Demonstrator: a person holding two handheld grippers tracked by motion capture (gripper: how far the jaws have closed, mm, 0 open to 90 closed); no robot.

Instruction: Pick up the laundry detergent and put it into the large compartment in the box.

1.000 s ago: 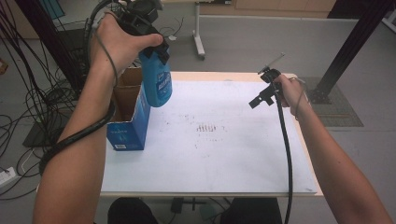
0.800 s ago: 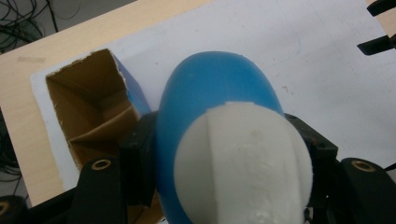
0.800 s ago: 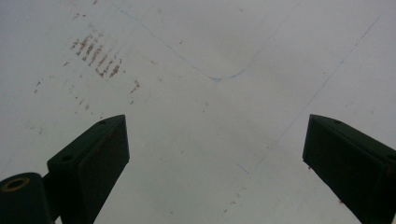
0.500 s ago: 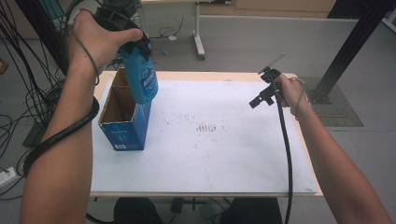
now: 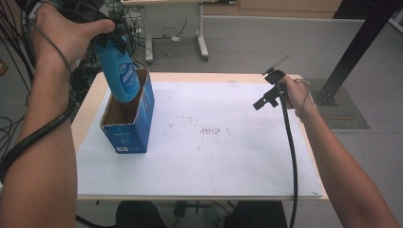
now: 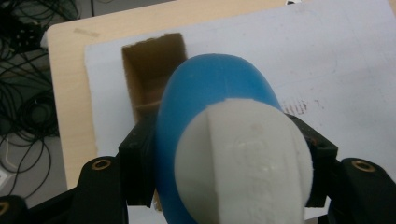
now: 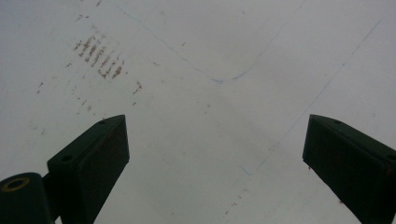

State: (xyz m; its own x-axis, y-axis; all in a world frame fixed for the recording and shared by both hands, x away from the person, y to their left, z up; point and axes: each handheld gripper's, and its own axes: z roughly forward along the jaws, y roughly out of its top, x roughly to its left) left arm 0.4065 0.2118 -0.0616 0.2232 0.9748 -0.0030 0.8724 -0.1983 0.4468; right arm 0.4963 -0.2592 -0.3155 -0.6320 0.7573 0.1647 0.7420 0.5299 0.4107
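I see the open blue box [image 5: 128, 121] blocking the table's left side, white mat [image 5: 228, 156] bare from centre to right, room near and far.

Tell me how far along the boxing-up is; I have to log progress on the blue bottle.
Done: the left gripper has the blue bottle clamped near its white cap. In hand: the bottle hangs tilted over the open cardboard box, its base about at the rim. Left: lowering it in and letting go. The right gripper hangs open over the white mat.

Left hand-held gripper [image 5: 102, 35] holds blue bottle [image 5: 119, 71] over box [image 5: 129, 128].
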